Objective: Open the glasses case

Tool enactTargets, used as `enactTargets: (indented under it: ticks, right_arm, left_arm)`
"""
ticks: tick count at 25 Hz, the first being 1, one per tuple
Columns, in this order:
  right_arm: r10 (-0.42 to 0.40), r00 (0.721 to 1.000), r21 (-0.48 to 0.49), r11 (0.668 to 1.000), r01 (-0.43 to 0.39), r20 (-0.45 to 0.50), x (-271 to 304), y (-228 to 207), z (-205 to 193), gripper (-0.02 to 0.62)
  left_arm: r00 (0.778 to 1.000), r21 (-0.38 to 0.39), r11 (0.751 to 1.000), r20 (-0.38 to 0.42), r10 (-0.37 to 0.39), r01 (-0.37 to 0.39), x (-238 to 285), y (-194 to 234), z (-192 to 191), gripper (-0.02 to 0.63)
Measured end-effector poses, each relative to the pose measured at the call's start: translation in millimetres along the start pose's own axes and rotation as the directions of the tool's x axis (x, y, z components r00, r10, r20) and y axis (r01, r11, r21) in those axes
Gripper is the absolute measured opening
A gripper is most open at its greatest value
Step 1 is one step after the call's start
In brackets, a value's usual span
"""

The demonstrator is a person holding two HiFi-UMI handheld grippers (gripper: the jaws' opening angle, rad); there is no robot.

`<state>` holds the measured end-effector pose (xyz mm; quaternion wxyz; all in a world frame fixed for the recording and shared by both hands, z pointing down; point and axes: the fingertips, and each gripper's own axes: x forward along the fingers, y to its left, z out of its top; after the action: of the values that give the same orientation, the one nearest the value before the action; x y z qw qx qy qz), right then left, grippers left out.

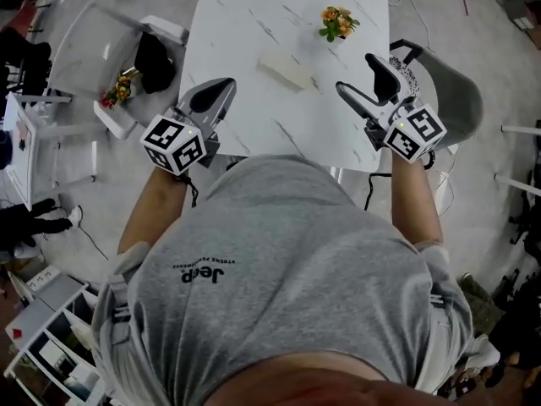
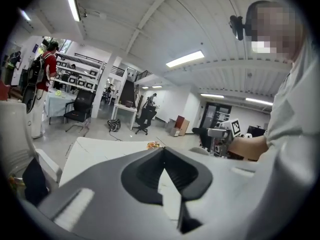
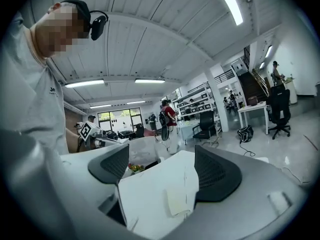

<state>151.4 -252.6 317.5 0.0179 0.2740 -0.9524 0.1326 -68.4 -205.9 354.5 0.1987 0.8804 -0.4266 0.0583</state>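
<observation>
Nearest, at the table's near edge: left gripper clenched on nothing, right gripper spread wide and empty. Ahead of both, between them and well clear of either: pale flat rectangular glasses case, apparently closed, on the white marble-patterned table. Farther, beyond the right jaws: small orange flower bunch. Likely to skid across the smooth top if pushed from one side unbraced. Counted: two grippers, one case, one flower bunch on this table.
</observation>
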Motion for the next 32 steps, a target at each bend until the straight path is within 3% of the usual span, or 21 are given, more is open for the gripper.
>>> enactTargets:
  ticks: [6, 10, 15, 23, 32]
  right_arm:
    - [-0.108, 0.993, 0.021, 0.994, 0.109, -0.044, 27.4, -2.2, -30.3, 0.387]
    - [-0.108, 0.99, 0.026, 0.993, 0.111, -0.09, 42.4, -11.6, -64.8, 0.387]
    - [-0.062, 0.977, -0.034, 0.998, 0.056, -0.206, 69.7, -26.0, -119.2, 0.387]
    - [0.0, 0.916, -0.197, 0.977, -0.087, -0.401, 111.3, -34.1, -221.2, 0.387]
    - [-0.027, 0.876, -0.317, 0.937, -0.145, -0.481, 133.4, -47.0, -278.4, 0.387]
  left_arm:
    - [0.987, 0.014, 0.991, -0.096, -0.131, 0.133, 15.0, 35.4, -37.7, 0.052]
    - [0.979, 0.041, 0.987, -0.146, -0.146, 0.153, 41.9, 54.6, -65.6, 0.052]
    - [0.977, 0.039, 0.988, -0.157, -0.143, 0.15, 68.1, 63.5, -97.6, 0.052]
    - [0.974, -0.008, 0.989, -0.172, -0.147, 0.147, 92.4, 69.1, -151.3, 0.052]
    - [0.974, -0.037, 0.986, -0.153, -0.167, 0.163, 112.1, 75.7, -170.9, 0.052]
